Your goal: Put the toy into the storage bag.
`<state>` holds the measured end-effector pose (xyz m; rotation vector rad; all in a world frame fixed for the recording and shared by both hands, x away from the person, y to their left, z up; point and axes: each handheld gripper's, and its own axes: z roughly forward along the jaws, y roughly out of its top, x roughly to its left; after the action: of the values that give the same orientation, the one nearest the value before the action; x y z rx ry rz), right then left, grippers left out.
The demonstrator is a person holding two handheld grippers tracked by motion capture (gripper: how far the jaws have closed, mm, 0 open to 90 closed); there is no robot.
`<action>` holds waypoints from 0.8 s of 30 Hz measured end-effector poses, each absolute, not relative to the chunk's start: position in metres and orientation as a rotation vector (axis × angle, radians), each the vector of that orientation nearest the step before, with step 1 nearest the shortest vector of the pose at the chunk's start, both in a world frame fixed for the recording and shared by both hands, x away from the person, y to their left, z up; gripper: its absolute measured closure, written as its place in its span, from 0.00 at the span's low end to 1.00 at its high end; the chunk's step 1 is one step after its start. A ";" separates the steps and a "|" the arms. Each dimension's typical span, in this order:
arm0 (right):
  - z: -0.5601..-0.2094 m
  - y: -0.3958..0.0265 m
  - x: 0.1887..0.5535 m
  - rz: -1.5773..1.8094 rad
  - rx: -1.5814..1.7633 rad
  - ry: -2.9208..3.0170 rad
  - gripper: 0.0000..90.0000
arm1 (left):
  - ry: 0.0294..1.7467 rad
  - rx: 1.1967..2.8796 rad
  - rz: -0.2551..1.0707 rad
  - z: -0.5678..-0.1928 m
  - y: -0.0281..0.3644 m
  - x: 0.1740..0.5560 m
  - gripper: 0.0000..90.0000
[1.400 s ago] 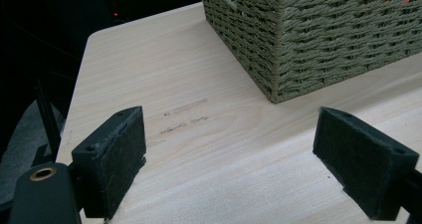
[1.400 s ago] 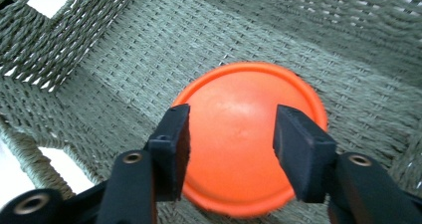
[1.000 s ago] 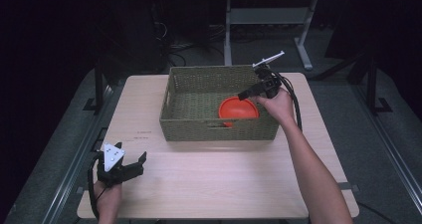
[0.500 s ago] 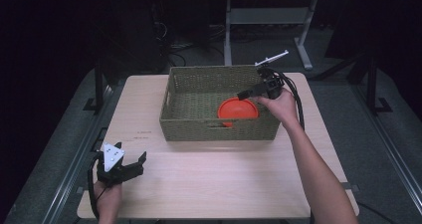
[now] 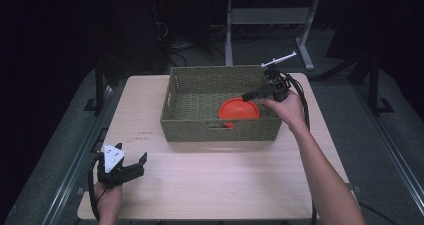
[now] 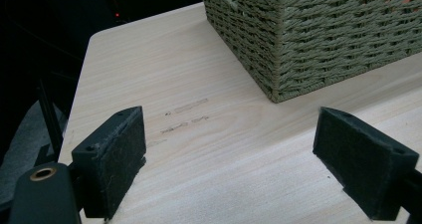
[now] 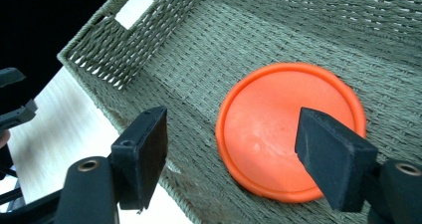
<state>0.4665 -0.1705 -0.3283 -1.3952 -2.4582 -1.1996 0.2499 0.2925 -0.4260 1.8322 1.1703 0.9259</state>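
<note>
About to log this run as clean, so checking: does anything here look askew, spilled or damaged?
Nothing stands out. The orange plate lies flat and whole on the floor of the woven basket, which sits square on the table. A few faint marks show on the tabletop by the basket's corner.

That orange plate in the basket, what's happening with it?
A person holds a gripper in each hand. The right gripper hangs over the woven basket, where the orange plate lies flat on the bottom. Its fingers have just been opening and nothing is between them, so the plate looks freshly let go. The left gripper rests open near the table corner, holding nothing.
</note>
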 end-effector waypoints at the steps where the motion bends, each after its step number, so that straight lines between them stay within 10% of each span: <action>1: -0.328 -0.171 0.466 -1.205 -1.387 -2.462 0.31 | 1.170 1.832 0.926 -0.426 0.292 0.250 0.14; 24: -0.323 -0.180 0.443 -1.242 -1.318 -2.464 0.29 | 1.169 1.830 0.927 -0.426 0.292 0.250 0.14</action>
<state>0.4430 -0.1801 -0.3235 -1.3177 -2.4637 -1.2417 0.2500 0.2925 -0.4264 1.8297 1.1691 0.9273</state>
